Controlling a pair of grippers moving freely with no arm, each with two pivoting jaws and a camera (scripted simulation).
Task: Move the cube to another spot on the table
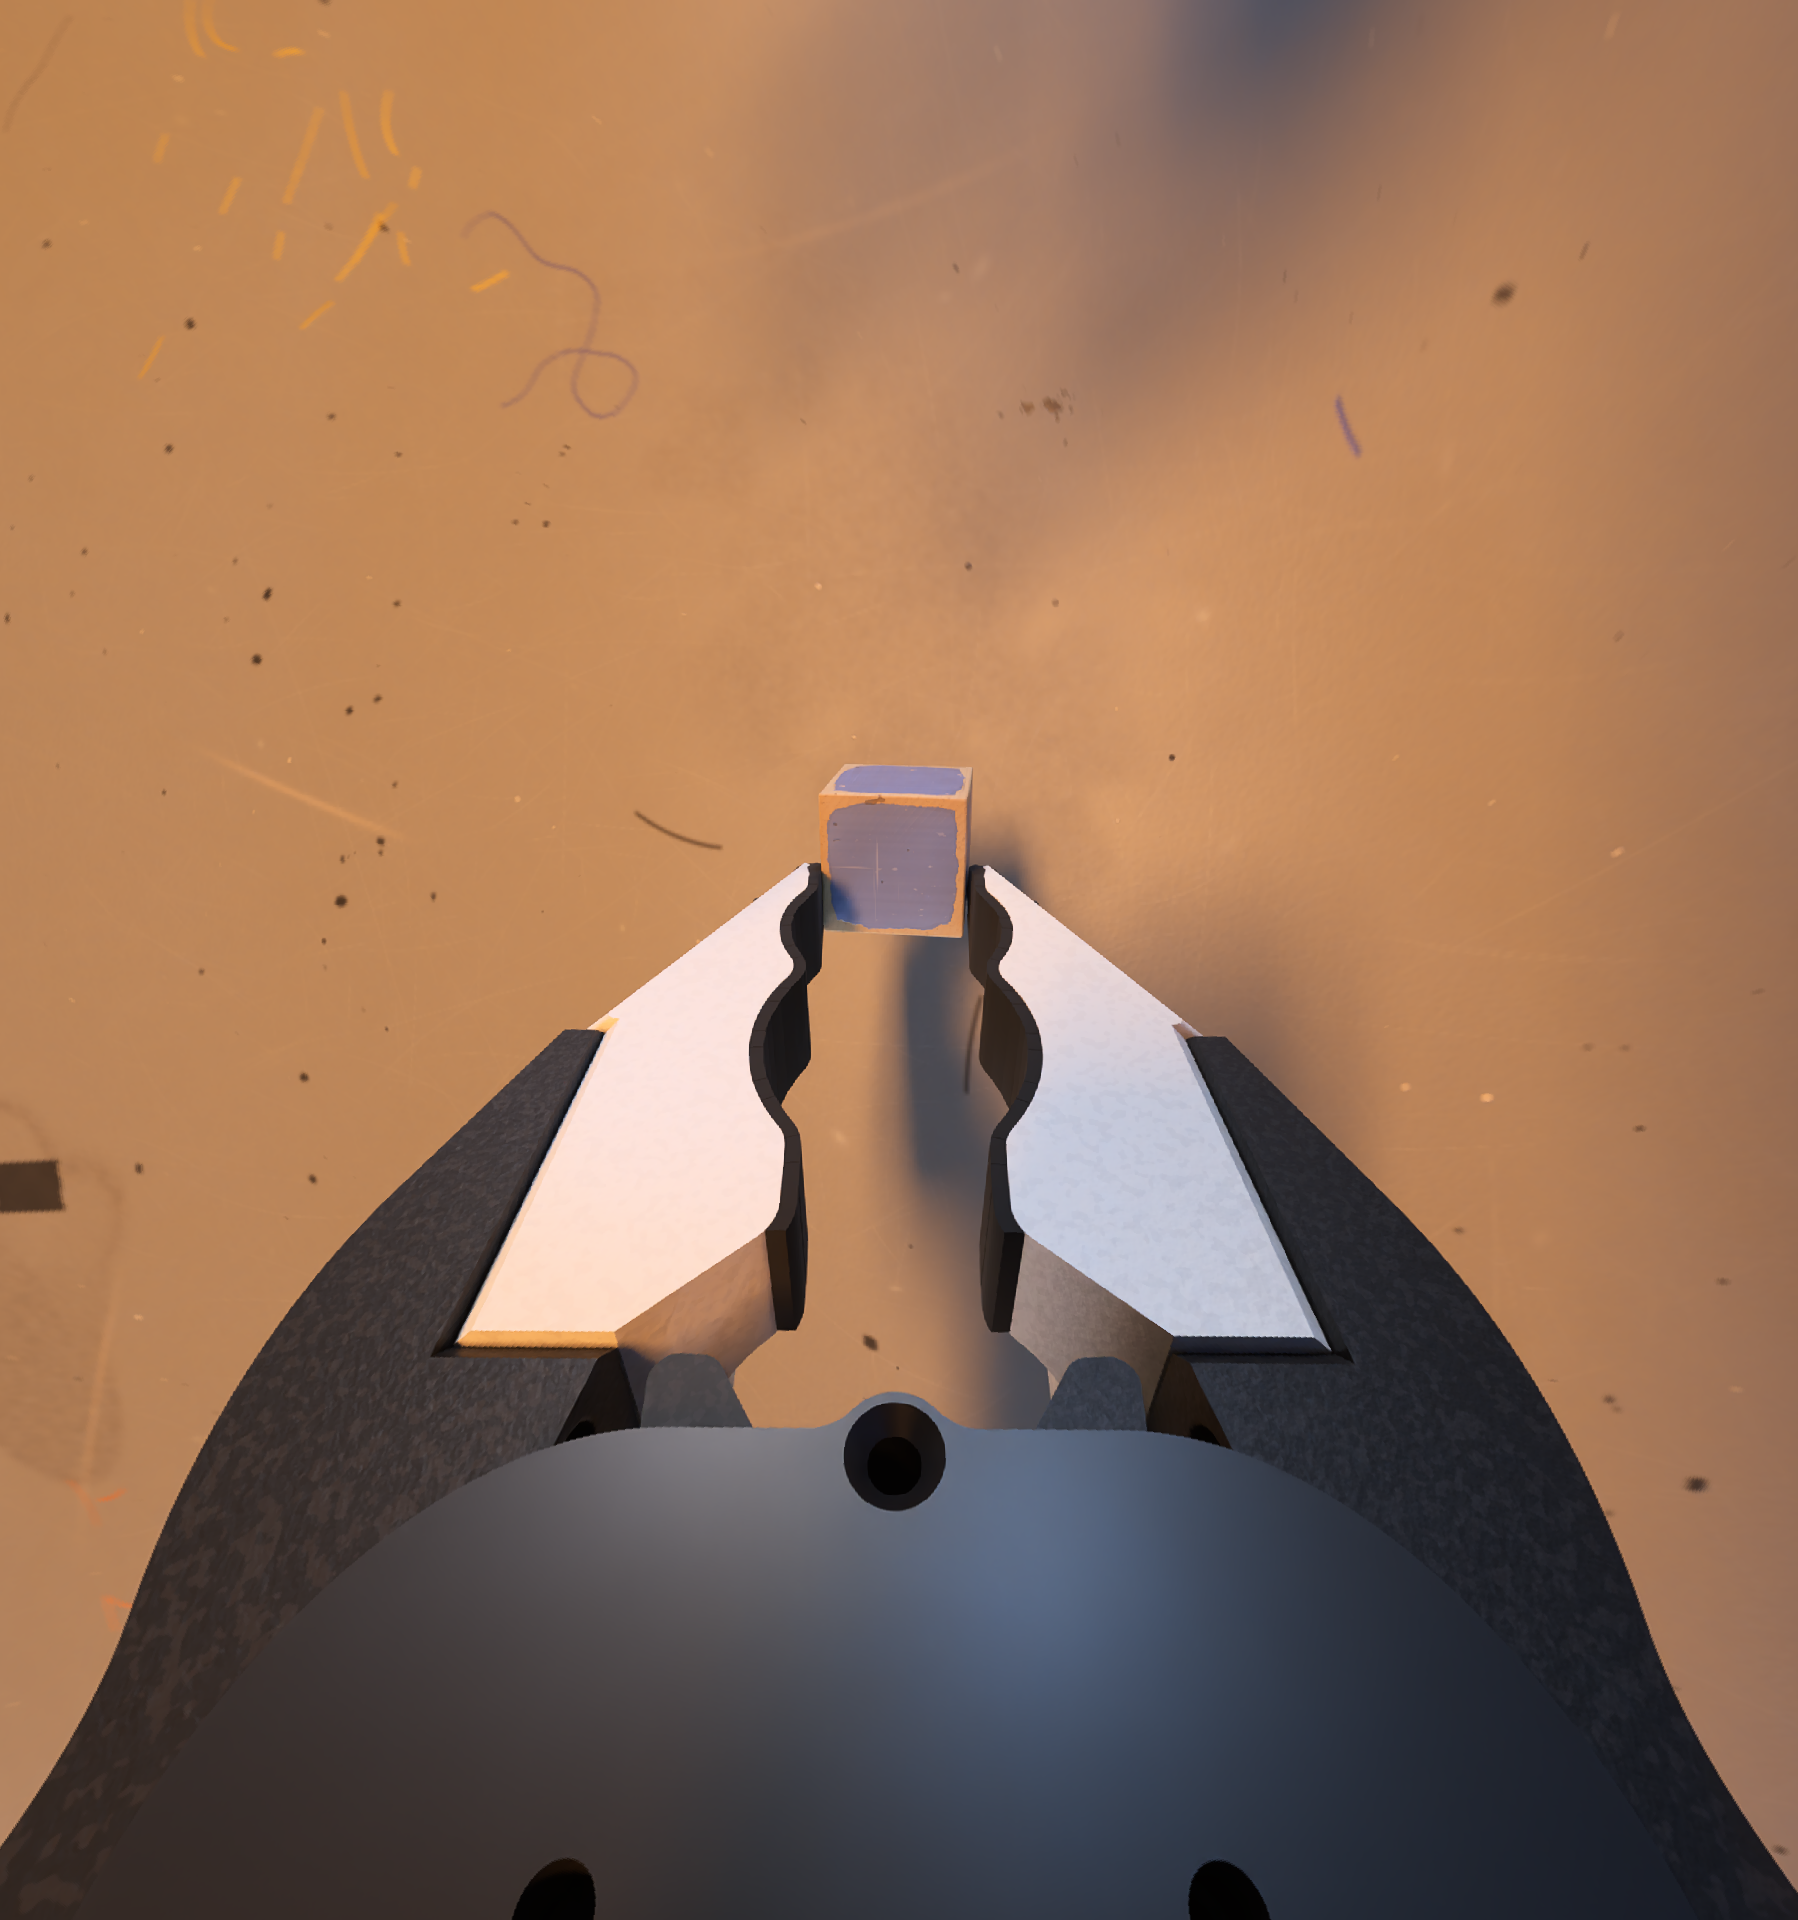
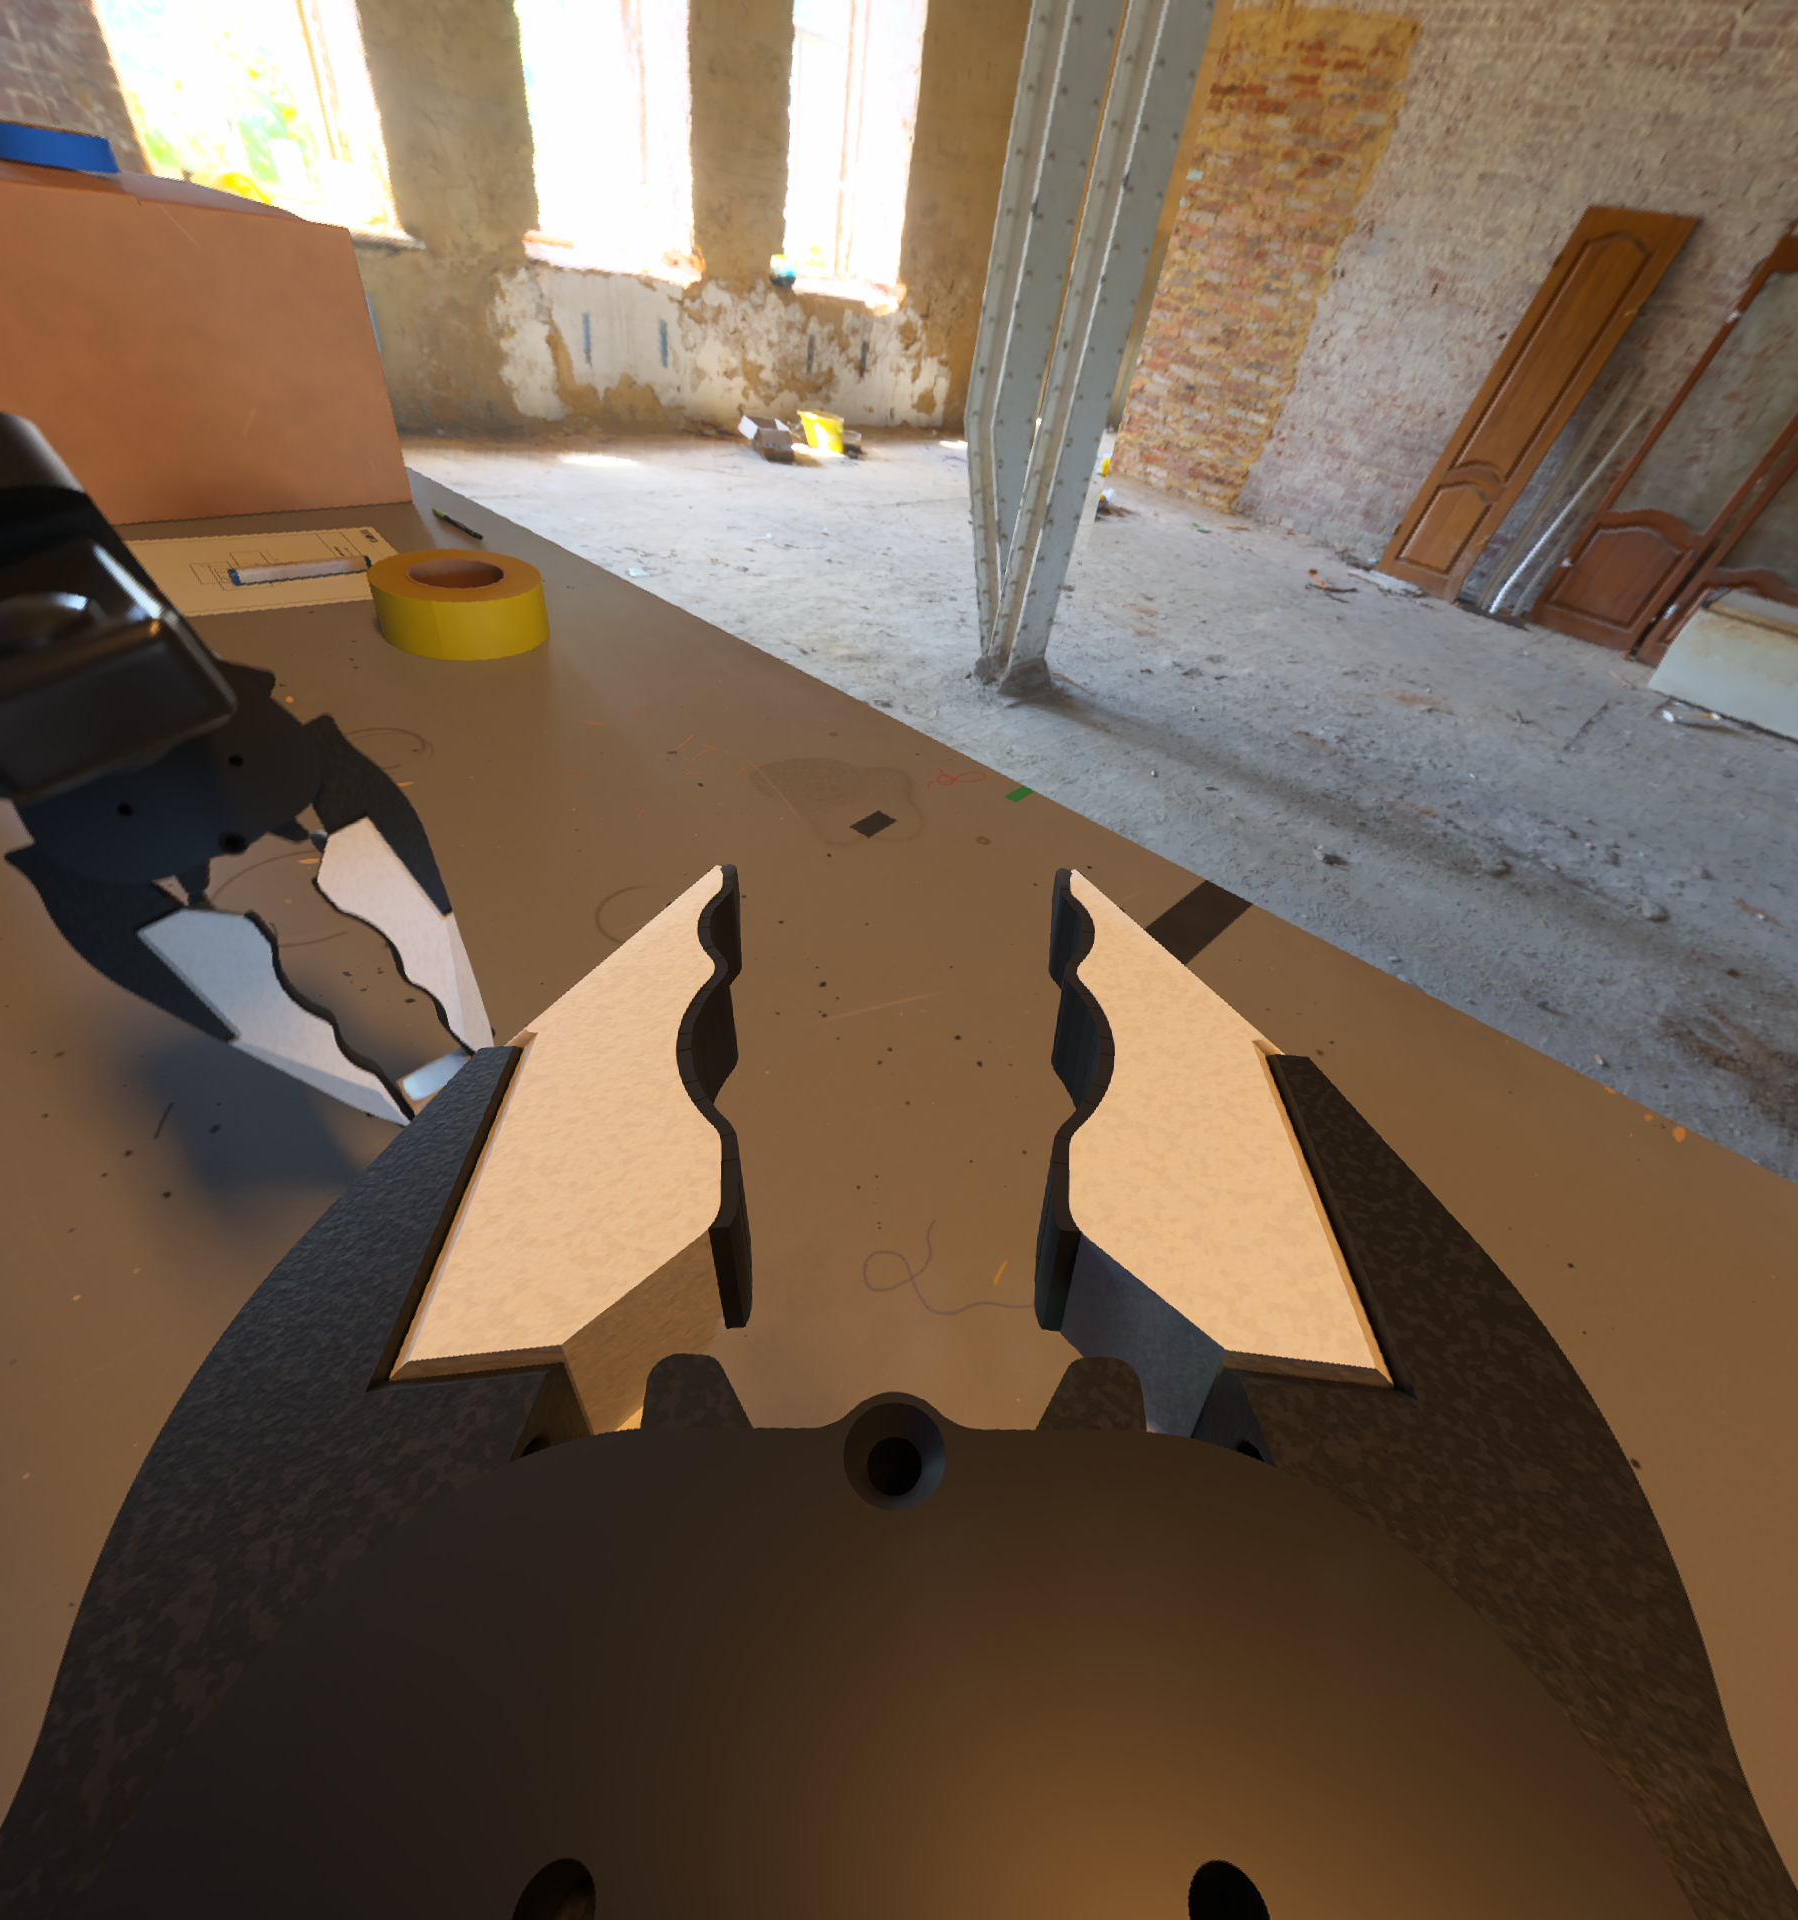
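Note:
A small cube (image 1: 895,857) with purple faces and tan edges sits between the fingertips of my left gripper (image 1: 895,885), which is shut on its two sides. A shadow falls on the brown table (image 1: 1290,675) under the cube, so it seems to hang just above the surface. In the right wrist view the left gripper (image 2: 448,1081) points down at the table on the left, with a bit of the cube (image 2: 436,1075) showing at its tips. My right gripper (image 2: 895,883) is open and empty above the table.
A yellow tape roll (image 2: 459,603), a paper sheet (image 2: 199,582) with a pen on it and a cardboard box (image 2: 168,343) stand at the table's far left. The table edge (image 2: 978,774) runs diagonally on the right, with floor beyond. A small black patch (image 2: 871,824) lies on the table.

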